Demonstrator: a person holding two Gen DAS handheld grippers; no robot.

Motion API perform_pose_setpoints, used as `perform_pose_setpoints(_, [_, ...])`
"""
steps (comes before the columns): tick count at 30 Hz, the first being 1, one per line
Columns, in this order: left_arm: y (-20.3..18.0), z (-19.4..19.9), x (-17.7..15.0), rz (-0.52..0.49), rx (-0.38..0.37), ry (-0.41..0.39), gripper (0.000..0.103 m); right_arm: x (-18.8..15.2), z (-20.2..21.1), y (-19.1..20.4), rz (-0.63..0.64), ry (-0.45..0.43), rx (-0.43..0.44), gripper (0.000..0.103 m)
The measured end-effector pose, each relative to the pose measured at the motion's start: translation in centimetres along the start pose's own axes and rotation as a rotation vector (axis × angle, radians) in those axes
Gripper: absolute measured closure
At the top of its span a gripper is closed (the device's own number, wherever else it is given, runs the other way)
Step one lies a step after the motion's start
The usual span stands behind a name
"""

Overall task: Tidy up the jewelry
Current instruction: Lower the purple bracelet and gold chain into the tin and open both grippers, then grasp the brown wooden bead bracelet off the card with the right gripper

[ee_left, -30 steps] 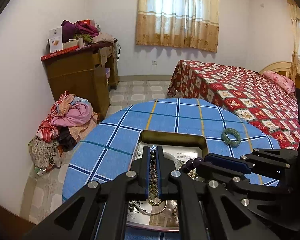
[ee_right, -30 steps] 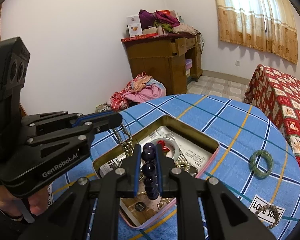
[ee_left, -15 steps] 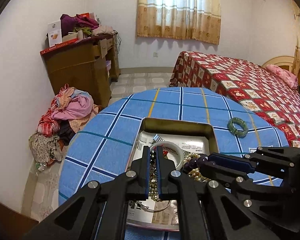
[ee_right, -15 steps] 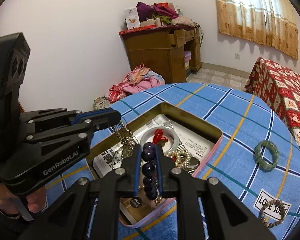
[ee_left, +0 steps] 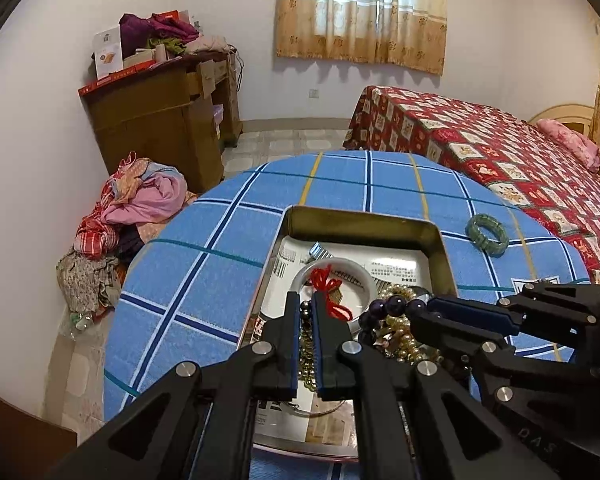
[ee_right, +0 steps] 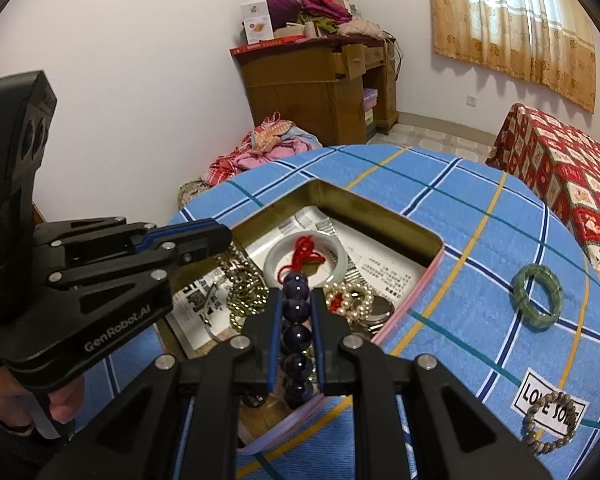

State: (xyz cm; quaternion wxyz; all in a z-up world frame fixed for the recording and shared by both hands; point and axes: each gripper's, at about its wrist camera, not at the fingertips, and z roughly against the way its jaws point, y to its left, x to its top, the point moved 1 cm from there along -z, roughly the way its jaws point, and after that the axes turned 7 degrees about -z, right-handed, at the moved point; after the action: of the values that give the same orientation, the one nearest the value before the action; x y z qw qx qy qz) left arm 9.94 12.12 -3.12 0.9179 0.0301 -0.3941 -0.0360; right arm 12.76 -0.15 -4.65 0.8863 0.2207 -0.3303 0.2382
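Note:
An open metal tin (ee_left: 364,218) (ee_right: 384,212) sits on the blue plaid table, lined with newspaper. In it lie a white bangle (ee_right: 340,260) with red cord, pearl beads (ee_right: 352,300) and other pieces. My left gripper (ee_left: 306,308) (ee_right: 220,240) is shut on a gold bead chain (ee_left: 306,356) (ee_right: 244,292) hanging into the tin. My right gripper (ee_right: 296,296) (ee_left: 424,314) is shut on a dark purple bead bracelet (ee_right: 296,308) (ee_left: 392,306) low over the tin. A green bracelet (ee_right: 538,300) (ee_left: 487,234) and a grey-brown bead bracelet (ee_right: 548,426) lie on the cloth to the right.
A round table with blue plaid cloth (ee_left: 204,272) stands in a bedroom. A wooden desk (ee_left: 160,120) and a clothes pile (ee_left: 140,204) stand left, a red bed (ee_left: 500,152) right. A "LOVE" label (ee_right: 540,400) lies under the grey-brown bracelet.
Both grippers have come lower over the tin with their jewelry still held. The chain and the purple beads now hang down among the pieces inside.

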Motion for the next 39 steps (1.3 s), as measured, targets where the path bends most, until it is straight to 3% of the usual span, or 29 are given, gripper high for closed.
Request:
perform_pose_setpoints(4, [0.0,-0.6,-0.4,0.01,-0.012,0.017,0.098,-0.4,-0.2,-0.3,0.0,0.003,-0.018,0.086])
perform_pose_setpoints(5, [0.0,-0.6,-0.5,0.011,-0.012,0.022,0.091,-0.4,-0.2,-0.3,-0.001,0.001,-0.022,0.085])
perform_pose_setpoints(6, [0.0,-0.6,-0.6,0.013,-0.009,0.022,0.084,-0.5,-0.3,-0.4,-0.004,0.003,-0.028,0.08])
perform_pose_setpoints(8, [0.2,0.0,-0.7,0.026,0.014,-0.007,0.04,-0.6,-0.1,-0.7,-0.014,-0.001,-0.027,0.062])
perform_pose_setpoints(9, [0.3,0.3,-0.7,0.034,0.038,-0.022,0.03,-0.7,0.1,-0.9,-0.02,-0.014,-0.033,0.054])
perform_pose_setpoints(11, [0.7,1.1,-0.7,0.058,0.023,-0.051,0.024,-0.7,0.9,-1.2,-0.027,-0.034,-0.042,0.042])
perform_pose_setpoints(12, [0.7,1.2,-0.5,0.064,0.008,-0.053,0.024,-0.7,1.4,-1.4,-0.03,-0.047,-0.055,0.035])
perform_pose_setpoints(19, [-1.5,1.1,-0.1,0.04,0.018,-0.037,0.024,-1.4,4.0,-3.9,-0.054,-0.093,-0.134,0.025])
perform_pose_setpoints(27, [-7.1,0.9,0.4,-0.037,-0.011,-0.019,0.024,-3.8,6.2,-10.2,-0.132,-0.055,-0.29,0.024])
perform_pose_setpoints(33, [-11.1,0.2,1.3,-0.106,-0.033,-0.004,0.024,-5.7,6.5,-14.6,-0.212,0.022,-0.361,0.024])
perform_pose_setpoints(39, [-14.4,-1.4,2.4,-0.146,-0.044,0.012,0.024,-6.3,6.9,-15.7,-0.228,0.037,-0.353,0.025])
